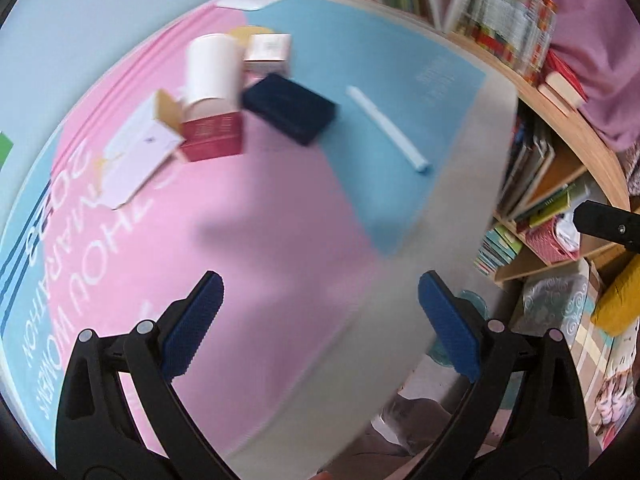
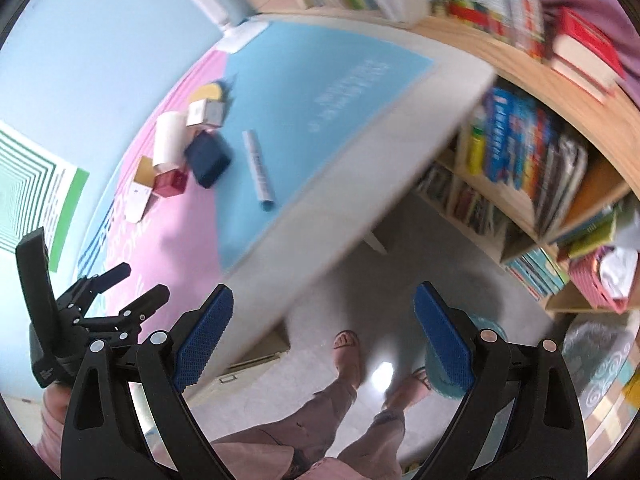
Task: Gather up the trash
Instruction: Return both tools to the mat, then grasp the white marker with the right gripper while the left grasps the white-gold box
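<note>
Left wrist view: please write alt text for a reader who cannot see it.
The open, empty left tool with blue pads hovers over a pink and blue printed table mat. Farther on lie a white paper cup, a red cardboard box, a dark navy flat box and a pale blue tube.

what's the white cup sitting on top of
The white cup stands, tilted, on the open red box. The cup covers the box's inside, so its contents cannot be seen.

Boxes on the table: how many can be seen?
4. A red box under the white cup, a dark blue box beside it, a pale box behind, and a flattened white carton at the left. More may be hidden.
</note>
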`<state>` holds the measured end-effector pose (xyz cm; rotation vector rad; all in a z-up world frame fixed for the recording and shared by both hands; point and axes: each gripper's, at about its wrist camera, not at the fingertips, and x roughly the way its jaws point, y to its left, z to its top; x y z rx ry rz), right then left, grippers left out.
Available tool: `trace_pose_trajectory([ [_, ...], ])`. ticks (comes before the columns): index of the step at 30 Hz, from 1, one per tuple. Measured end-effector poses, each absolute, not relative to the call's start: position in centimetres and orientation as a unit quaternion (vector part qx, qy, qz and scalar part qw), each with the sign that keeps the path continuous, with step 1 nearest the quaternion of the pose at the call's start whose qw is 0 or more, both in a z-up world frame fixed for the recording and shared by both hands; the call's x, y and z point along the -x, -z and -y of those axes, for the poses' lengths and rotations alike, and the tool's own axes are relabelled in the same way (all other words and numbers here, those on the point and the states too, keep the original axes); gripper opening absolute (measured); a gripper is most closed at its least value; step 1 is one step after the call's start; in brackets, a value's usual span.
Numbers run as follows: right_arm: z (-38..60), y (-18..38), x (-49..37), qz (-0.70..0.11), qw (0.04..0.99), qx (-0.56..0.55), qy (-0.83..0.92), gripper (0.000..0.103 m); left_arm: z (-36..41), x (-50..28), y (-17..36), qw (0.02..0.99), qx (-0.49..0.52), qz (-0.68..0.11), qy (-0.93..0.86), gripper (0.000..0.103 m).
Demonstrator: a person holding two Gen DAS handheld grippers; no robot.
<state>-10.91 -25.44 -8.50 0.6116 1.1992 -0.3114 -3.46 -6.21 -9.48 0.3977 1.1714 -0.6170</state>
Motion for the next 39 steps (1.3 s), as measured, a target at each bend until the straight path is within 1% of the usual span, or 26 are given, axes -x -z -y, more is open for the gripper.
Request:
trace_pose_trajectory([
  [12,20.2,9.8,1.9,-0.577,0.777,-0.226,0.111,0.091,-1.4,-3.4,8.8,0.795,-0.187,-0.521,0.248,0.096],
  [17,19.3,10.6,-0.9,-0.585,0.774,-0.211,0.114,0.091,-2.7,-5.7,8.9,0.796,-0.203,-0.514,0.248,0.096],
  [25,19.0,12.1,-4.6,-0.611,0.765,-0.168,0.111,0.091,-3.6,-10.4,9.8,0.791,-0.217,-0.515,0.25,0.096],
  [39,21.1,15.7,-8.4,-0.641,0.737,-0.175,0.125,0.09,-1.2,-15.2,11.8,0.762,-0.272,-0.515,0.284,0.096],
])
